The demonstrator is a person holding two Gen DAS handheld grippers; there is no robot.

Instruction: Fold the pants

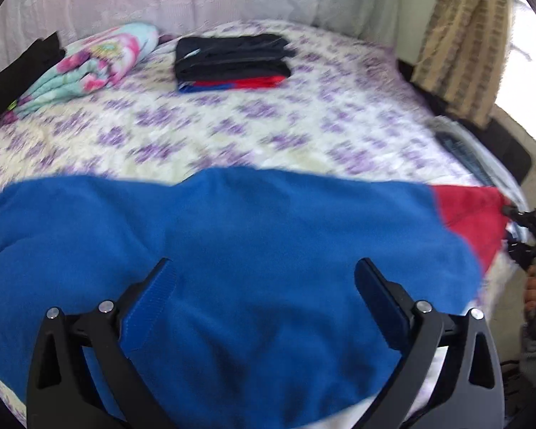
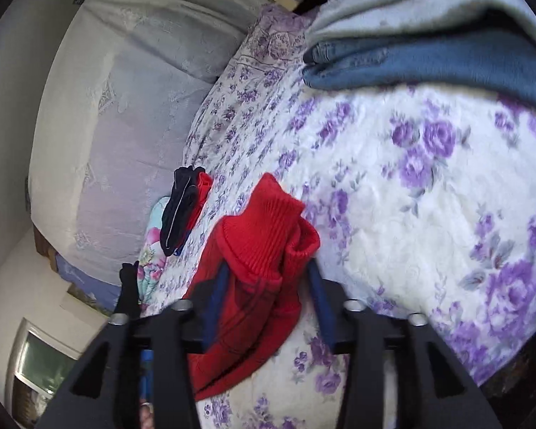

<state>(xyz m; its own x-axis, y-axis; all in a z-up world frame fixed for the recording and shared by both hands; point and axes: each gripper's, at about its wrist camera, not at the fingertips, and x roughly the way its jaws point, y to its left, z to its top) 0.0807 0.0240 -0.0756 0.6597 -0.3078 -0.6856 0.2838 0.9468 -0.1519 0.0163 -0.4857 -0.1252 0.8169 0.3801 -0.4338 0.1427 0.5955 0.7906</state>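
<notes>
While both claws stand wide (left (image 1: 264, 279), right (image 2: 268, 286)), one pair of pants (image 1: 232, 250) and one folded stack (image 1: 232, 60) lie on the bed (image 1: 268, 128).

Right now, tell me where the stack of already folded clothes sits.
In the left wrist view the folded stack lies far up the floral bedspread, right of the pastel blanket, beyond the blue pants.

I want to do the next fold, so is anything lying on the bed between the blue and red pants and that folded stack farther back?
Nothing visible: only bare purple-flowered bedspread lies between the blue and red pants and the folded dark stack. The rolled pastel floral blanket sits off to the left.
</notes>
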